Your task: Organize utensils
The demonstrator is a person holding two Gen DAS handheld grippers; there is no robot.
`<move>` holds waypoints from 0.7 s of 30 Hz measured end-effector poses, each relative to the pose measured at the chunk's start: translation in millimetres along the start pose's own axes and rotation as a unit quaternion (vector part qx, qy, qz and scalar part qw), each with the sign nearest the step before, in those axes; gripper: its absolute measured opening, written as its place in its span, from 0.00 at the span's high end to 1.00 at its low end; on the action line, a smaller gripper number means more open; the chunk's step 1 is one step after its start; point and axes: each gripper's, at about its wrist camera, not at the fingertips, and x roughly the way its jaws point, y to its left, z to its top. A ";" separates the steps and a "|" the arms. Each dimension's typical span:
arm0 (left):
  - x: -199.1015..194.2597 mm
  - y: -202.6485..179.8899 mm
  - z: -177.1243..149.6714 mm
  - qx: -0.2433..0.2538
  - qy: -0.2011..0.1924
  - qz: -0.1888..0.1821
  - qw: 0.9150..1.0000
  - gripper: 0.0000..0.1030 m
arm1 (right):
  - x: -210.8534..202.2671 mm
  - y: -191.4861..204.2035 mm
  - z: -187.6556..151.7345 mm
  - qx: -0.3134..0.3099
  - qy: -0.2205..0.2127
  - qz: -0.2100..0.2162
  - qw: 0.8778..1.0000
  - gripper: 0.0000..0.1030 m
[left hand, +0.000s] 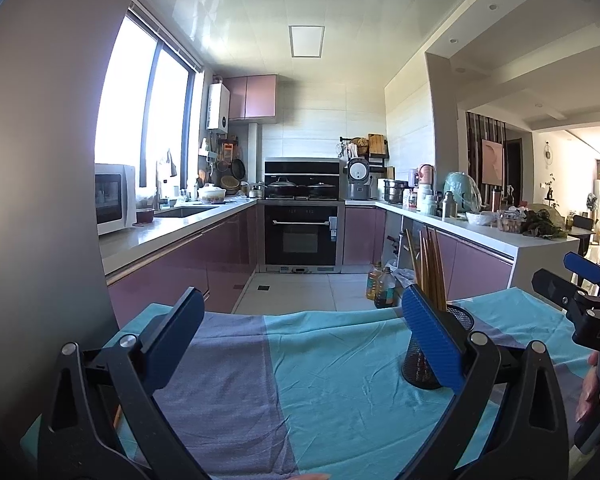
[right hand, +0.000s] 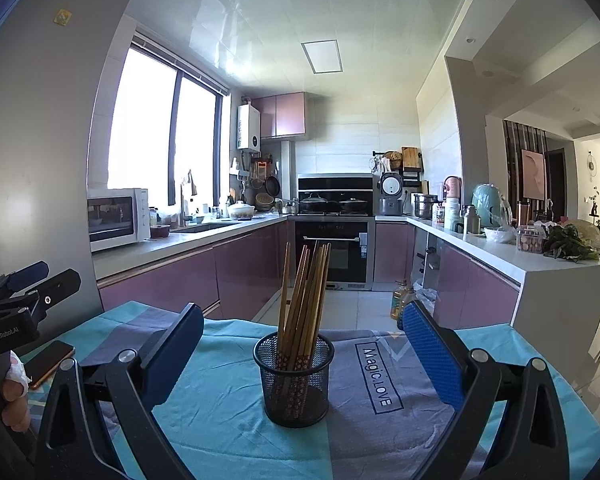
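1. Nearest the right wrist camera, the right gripper (right hand: 302, 344) has its two blue-padded fingers (right hand: 432, 354) spread wide, with nothing between them touching the pads.
2. Between those fingers, at 12 o'clock in the right view, stands a black wire-mesh cup (right hand: 295, 380), upright on the cloth.
3. Chopsticks (right hand: 304, 300) fill the cup: a bundle of brown wooden sticks, fanned slightly, leaning toward 1 o'clock, their lower ends patterned with small dots seen through the mesh.
4. One stick stands a little apart from the bundle, on the 11 o'clock side.
5. Under the cup lies a tablecloth (right hand: 220, 412) in teal and grey-purple blocks, printed "Magic.LOVE" at 3 o'clock of the cup.
6. At 9 o'clock in the right view, a phone (right hand: 50, 362) lies on the cloth beside the person's hand.
7. The left gripper (left hand: 300, 334) is likewise spread, empty over the bare cloth.
8. In the left view the cup (left hand: 436, 346) sits at 3 o'clock, partly hidden behind the right-hand finger (left hand: 430, 338) of that gripper, outside the gap.
9. Far behind, a kitchen counter (right hand: 188, 242) runs around the room.
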 end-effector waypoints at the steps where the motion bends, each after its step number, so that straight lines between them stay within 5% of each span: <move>1: 0.2 0.4 0.6 -0.001 0.000 -0.001 1.000 0.06 | -0.2 0.2 0.1 -0.001 0.000 0.000 1.000 0.06; 21: -1.3 3.0 -0.8 0.000 -0.007 0.006 1.000 0.06 | -1.6 2.9 2.7 0.001 -0.005 0.000 1.000 0.06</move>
